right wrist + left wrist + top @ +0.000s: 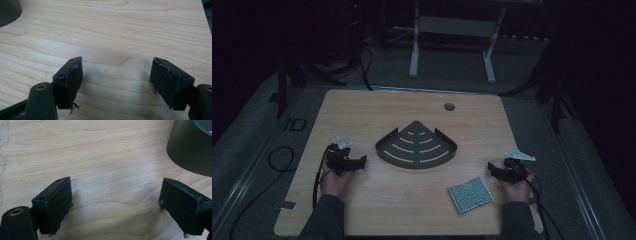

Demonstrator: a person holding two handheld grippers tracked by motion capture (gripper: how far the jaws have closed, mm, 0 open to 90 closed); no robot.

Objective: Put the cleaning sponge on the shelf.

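Sleeves: two forearms reach in over the near edge of the worktop (362,210).
Left gripper (354,162): rests low on the wood, fingers (53,205) spread wide with bare wood between them.
Right gripper (497,170): rests low on the far side of the worktop from the left one, fingers (71,80) spread wide, holding nothing.
Corner shelf (416,146): dark, fan-shaped and slotted, flat on the worktop between the two grippers, nearer the left fingers; its rounded wall shows just ahead and to one side of them in the left gripper view.
Mesh pad (470,194): small square, pale green dotted, lying just beside the right fingers, on their inner side and nearer the person.
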